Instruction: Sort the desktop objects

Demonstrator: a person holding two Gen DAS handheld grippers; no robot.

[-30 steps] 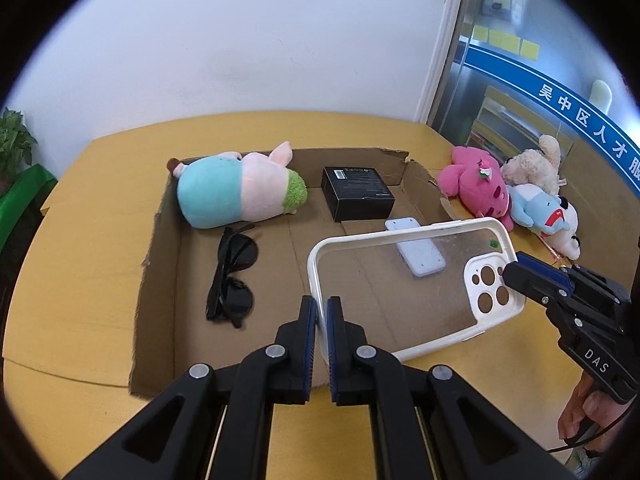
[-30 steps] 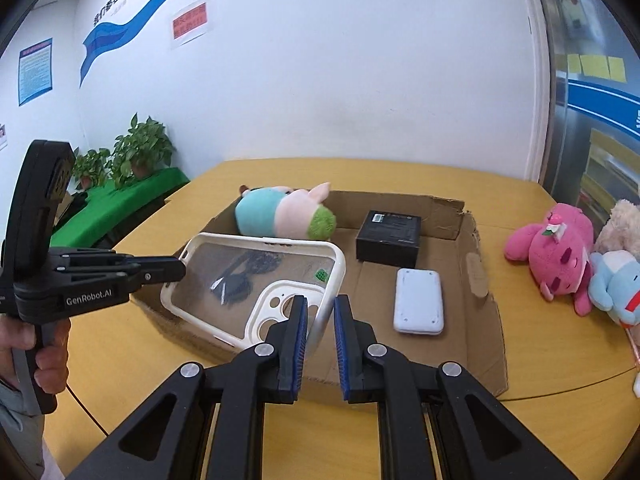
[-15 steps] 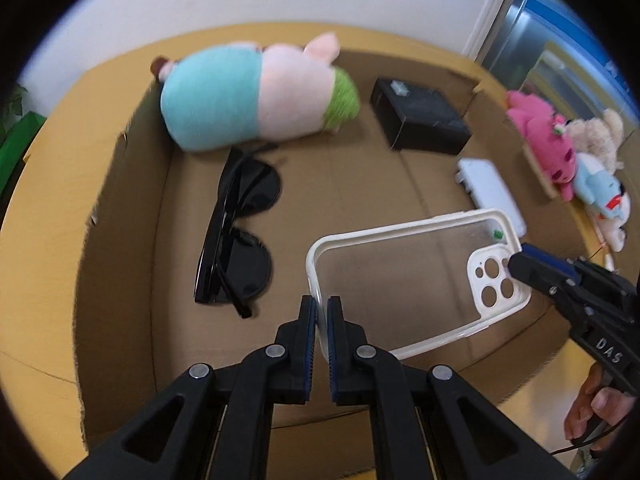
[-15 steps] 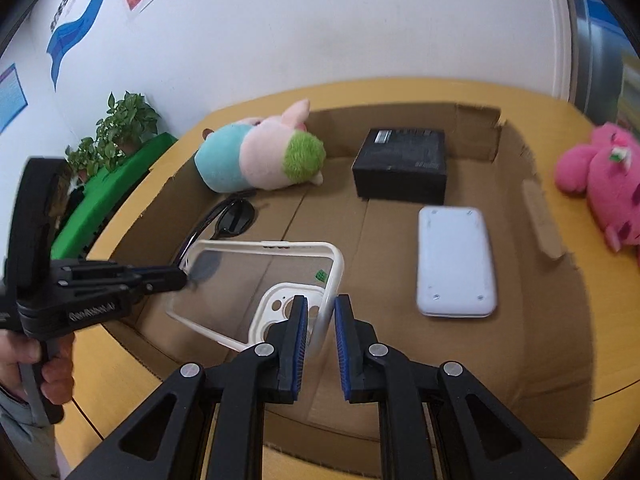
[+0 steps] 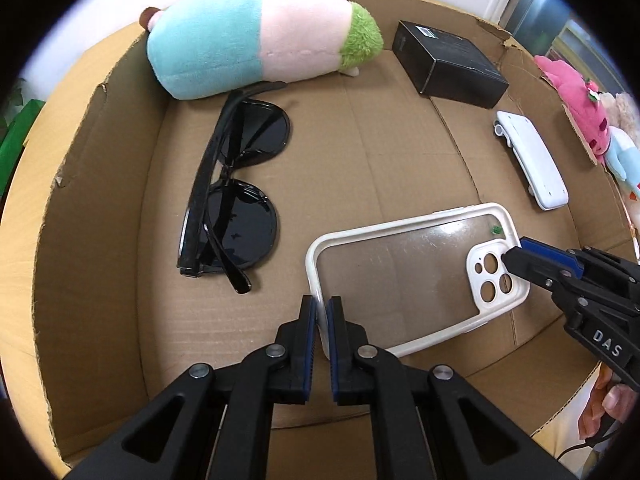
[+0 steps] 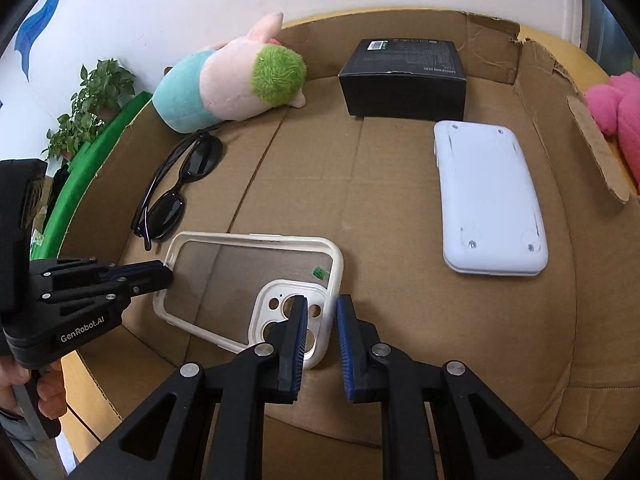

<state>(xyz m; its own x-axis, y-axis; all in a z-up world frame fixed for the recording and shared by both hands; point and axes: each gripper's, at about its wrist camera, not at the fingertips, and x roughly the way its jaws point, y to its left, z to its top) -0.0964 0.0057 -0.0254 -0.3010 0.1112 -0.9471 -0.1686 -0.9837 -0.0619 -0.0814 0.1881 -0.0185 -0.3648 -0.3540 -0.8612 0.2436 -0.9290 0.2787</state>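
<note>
A clear phone case with a white rim (image 5: 404, 276) is low over the floor of a cardboard box (image 5: 100, 208). My left gripper (image 5: 322, 306) is shut on the case's plain end. My right gripper (image 6: 320, 308) is at the camera-cutout end (image 6: 288, 312); its jaws stand a little apart around the rim, and the grip looks loosened. The case also shows in the right wrist view (image 6: 248, 272). In the left wrist view the right gripper (image 5: 516, 250) touches the cutout end.
In the box lie black sunglasses (image 5: 236, 192), a teal, pink and green plush (image 5: 256, 36), a black carton (image 5: 448, 64) and a white flat device (image 5: 532, 160). Pink and blue plush toys (image 5: 580, 108) sit outside the box on the right. Potted plants (image 6: 92, 108) stand at the left.
Both grippers have carried the case forward and down into the box, close to its floor beside the sunglasses. The right gripper's jaws have parted slightly.
</note>
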